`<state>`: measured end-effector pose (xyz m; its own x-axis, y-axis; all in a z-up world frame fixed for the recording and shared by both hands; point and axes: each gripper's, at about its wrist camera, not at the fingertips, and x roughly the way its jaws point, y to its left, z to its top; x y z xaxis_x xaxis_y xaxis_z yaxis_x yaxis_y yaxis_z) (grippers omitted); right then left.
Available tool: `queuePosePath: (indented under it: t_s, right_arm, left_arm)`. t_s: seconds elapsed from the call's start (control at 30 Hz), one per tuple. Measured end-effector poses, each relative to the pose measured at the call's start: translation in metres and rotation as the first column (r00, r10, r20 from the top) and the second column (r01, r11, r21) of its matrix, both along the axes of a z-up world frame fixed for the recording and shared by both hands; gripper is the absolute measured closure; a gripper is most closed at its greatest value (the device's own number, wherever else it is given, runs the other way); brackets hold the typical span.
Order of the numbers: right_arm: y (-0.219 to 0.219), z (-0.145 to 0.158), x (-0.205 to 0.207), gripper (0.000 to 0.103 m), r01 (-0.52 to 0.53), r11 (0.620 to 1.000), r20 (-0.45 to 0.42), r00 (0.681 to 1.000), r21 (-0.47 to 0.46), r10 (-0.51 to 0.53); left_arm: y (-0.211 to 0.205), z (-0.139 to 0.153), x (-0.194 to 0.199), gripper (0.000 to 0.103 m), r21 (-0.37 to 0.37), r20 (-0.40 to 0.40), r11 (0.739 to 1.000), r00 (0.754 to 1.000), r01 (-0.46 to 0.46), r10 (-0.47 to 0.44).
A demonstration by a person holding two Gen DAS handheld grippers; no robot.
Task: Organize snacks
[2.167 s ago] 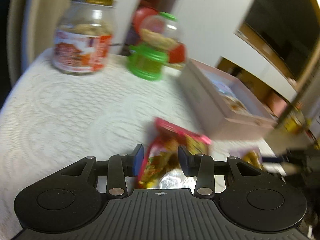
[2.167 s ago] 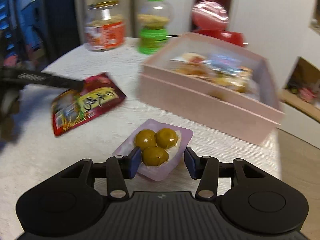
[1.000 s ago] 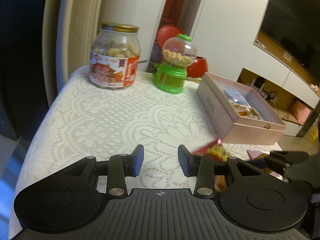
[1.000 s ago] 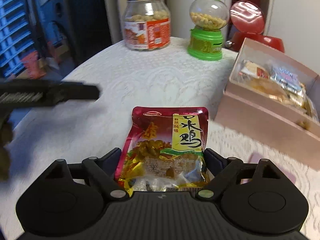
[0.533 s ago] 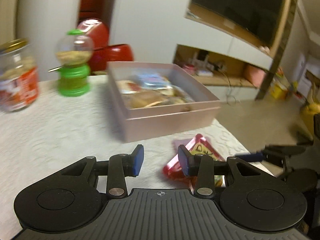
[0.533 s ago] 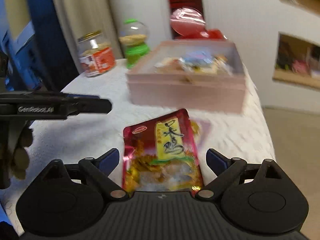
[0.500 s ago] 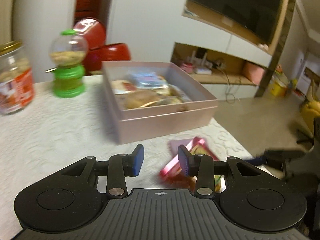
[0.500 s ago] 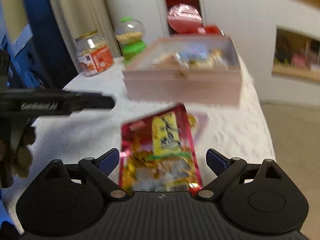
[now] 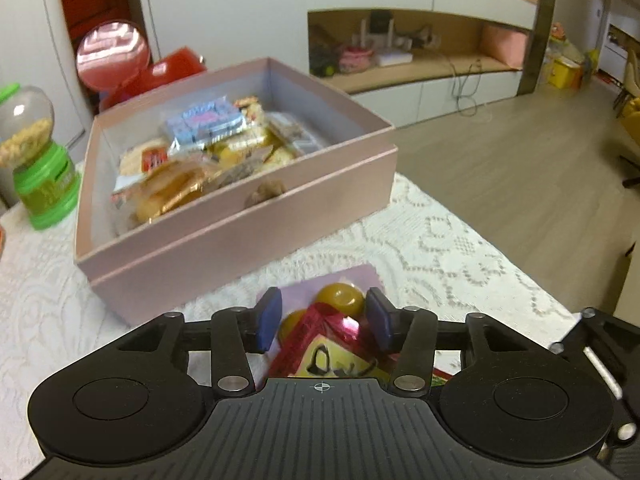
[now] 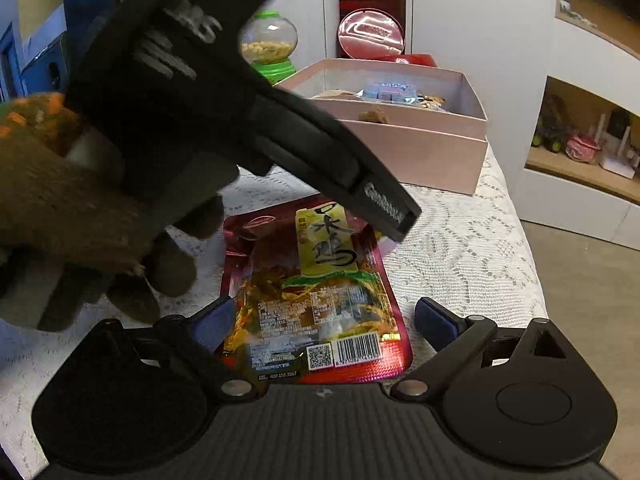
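A red snack packet (image 10: 312,296) with a yellow label lies flat on the lace-covered table, between the wide-open fingers of my right gripper (image 10: 324,316), which does not hold it. In the left wrist view the packet (image 9: 328,352) overlaps a purple tray of yellow-brown sweets (image 9: 340,296). My left gripper (image 9: 322,318) is open just above them, one pad on each side. The left gripper's body (image 10: 248,120) hangs over the packet's far end in the right wrist view. A pink box (image 9: 224,240) holding several wrapped snacks stands just behind.
A green candy dispenser (image 9: 36,168) stands left of the box, a red round container (image 9: 116,60) behind it. The table's right edge (image 9: 520,280) drops to a wooden floor. My gloved left hand (image 10: 80,216) is at the left of the right wrist view.
My left gripper has swung right and forward, down over the packet and the sweets tray. The right gripper has stayed wide open around the packet. The packet now overlaps the tray.
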<state>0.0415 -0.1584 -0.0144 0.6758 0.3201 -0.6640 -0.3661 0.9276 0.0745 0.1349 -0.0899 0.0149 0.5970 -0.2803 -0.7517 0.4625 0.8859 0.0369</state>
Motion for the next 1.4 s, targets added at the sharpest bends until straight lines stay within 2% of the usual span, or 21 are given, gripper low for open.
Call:
queuePosePath:
  t_s: [0.1,0.13,0.17,0.23,0.3,0.37,0.53,0.73,0.9,1.07,1.3,1.4]
  right_arm:
    - [-0.006,0.0,0.001,0.006,0.025,0.999,-0.004,1.0,0.029,-0.025]
    - [-0.008,0.0,0.001,0.006,0.035,0.999,-0.004,0.999,0.036,-0.035]
    - [-0.01,0.0,0.001,0.006,0.042,0.998,-0.004,0.999,0.041,-0.042]
    - [-0.011,-0.001,0.0,0.006,0.044,0.998,-0.005,0.999,0.049,-0.044]
    - [-0.012,-0.001,-0.001,0.006,0.042,0.998,-0.005,0.999,0.051,-0.042]
    - [-0.012,-0.001,-0.001,0.005,0.038,0.998,-0.006,0.999,0.055,-0.038]
    - [-0.014,0.0,0.0,0.003,0.035,0.997,-0.011,0.999,0.07,-0.034]
    - [-0.008,-0.001,0.002,0.003,0.045,0.999,-0.004,0.999,0.027,-0.045]
    - [-0.006,-0.003,0.005,0.0,0.055,0.999,-0.008,0.998,0.0,-0.055]
    - [-0.005,-0.003,0.007,0.0,0.045,0.999,-0.014,0.999,-0.014,-0.045]
    - [-0.013,-0.001,0.01,0.0,-0.056,0.998,-0.043,0.998,-0.018,0.055]
    - [-0.019,0.001,0.008,0.0,-0.057,0.998,-0.047,0.997,0.02,0.058]
  left_arm:
    - [0.004,-0.001,0.003,0.04,0.029,0.03,0.999,0.999,-0.014,0.013]
    - [0.007,0.0,0.005,0.033,0.043,0.036,0.999,0.999,-0.031,0.03]
    - [0.011,0.0,0.008,0.03,0.05,0.034,0.998,0.998,-0.049,0.048]
    - [0.023,0.002,0.011,0.035,0.025,0.001,0.998,0.998,-0.062,0.062]
    - [0.037,0.003,0.008,0.035,-0.013,-0.028,0.999,0.999,-0.047,0.047]
    - [0.051,0.003,0.001,0.035,-0.016,-0.022,0.998,0.998,-0.052,0.052]
    - [0.093,0.004,-0.018,0.036,-0.012,0.0,0.99,0.991,-0.137,0.137]
    - [0.138,0.005,-0.042,0.035,-0.094,-0.028,0.978,0.982,-0.189,0.187]
    - [0.144,0.003,-0.064,0.035,-0.1,-0.005,0.979,0.984,-0.177,0.178]
    - [0.146,-0.003,-0.07,0.034,-0.127,0.024,0.975,0.982,-0.181,0.186]
    - [0.149,-0.005,-0.08,0.034,-0.132,0.052,0.982,0.988,-0.137,0.145]
    - [0.151,-0.004,-0.083,0.034,-0.117,0.049,0.986,0.991,-0.121,0.128]
